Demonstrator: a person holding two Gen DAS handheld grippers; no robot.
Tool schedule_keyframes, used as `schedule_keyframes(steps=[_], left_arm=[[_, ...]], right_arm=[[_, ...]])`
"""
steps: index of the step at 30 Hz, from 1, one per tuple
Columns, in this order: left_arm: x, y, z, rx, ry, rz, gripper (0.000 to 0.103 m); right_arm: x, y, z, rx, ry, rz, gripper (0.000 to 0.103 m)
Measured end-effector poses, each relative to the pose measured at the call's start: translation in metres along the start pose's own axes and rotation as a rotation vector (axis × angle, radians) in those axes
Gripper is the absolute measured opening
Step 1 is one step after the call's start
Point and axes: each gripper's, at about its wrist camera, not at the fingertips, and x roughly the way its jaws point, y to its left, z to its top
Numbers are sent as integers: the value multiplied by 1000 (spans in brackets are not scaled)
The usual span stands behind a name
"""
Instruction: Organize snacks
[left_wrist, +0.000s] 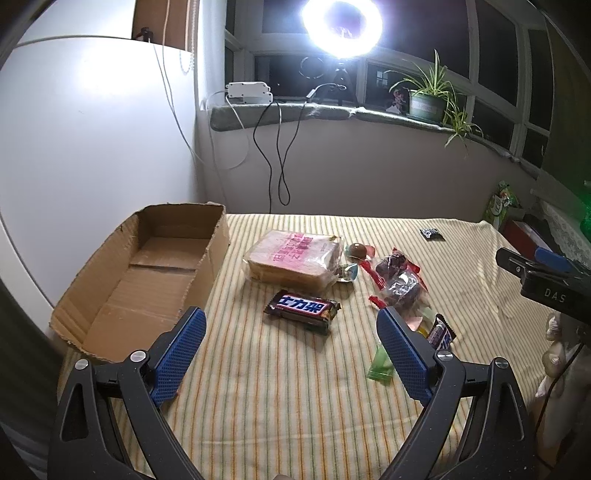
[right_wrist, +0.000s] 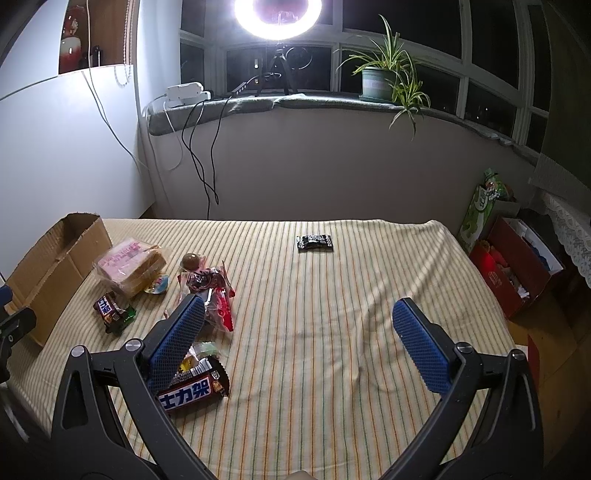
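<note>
Both wrist cameras look forward and down over the striped cloth (left_wrist: 295, 398) toward the far windowsill (right_wrist: 332, 99). The left view sits nearer the cardboard box (left_wrist: 147, 280); the right view looks from further right. Both share the bread pack (left_wrist: 295, 258) and ring light (right_wrist: 273, 14).

White characters "士力架" stood on a blue band across two brown candy bar wrappers: one (left_wrist: 302, 311) near the bread bag, one (right_wrist: 192, 387) nearer the table's edge. "DAS" showed on the black gripper body (left_wrist: 554, 291). The bread bag (left_wrist: 295, 258) bore unreadable pink print.
</note>
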Motion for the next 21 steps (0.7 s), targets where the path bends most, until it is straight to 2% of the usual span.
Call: schedule_keyframes(steps=[7, 17, 21], left_arm=[[7, -2, -1, 1, 20, -21, 94], [21, -13, -13, -7, 93, -116, 90], [27, -16, -18, 3, 116, -137, 82]], right_arm=[[5, -2, -1, 5, 17, 9, 103], [26, -7, -11, 0, 101, 140, 103], [34, -6, -19, 2, 151, 186, 100]])
